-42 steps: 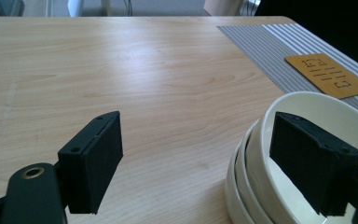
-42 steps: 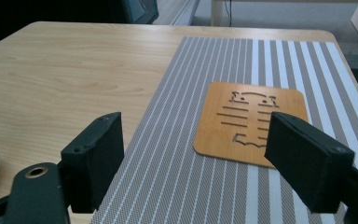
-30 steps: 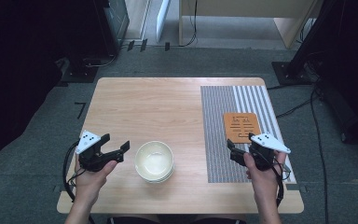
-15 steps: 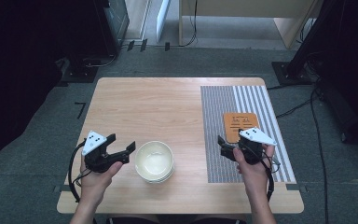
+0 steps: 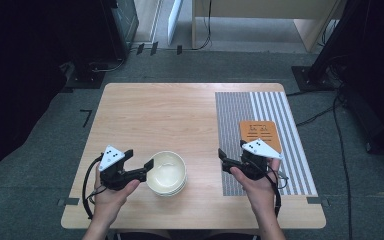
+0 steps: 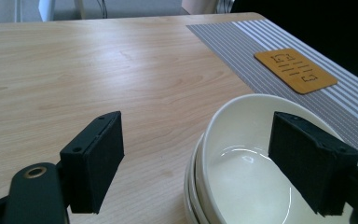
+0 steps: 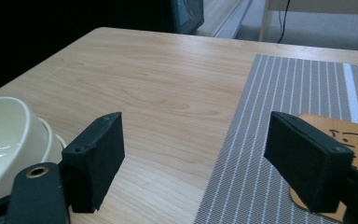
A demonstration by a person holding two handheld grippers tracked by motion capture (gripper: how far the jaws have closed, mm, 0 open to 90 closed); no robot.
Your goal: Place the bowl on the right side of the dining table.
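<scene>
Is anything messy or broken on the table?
Nothing stands out. The stacked bowls sit upright and look whole, the striped mat lies flat, and the orange coaster rests flat on it. No spills show on the table.

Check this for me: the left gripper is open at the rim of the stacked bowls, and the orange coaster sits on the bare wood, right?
Not quite. The left gripper is open at the rim of the stacked bowls, but the orange coaster lies on the striped grey placemat, not on bare wood. The high view shows this.
</scene>
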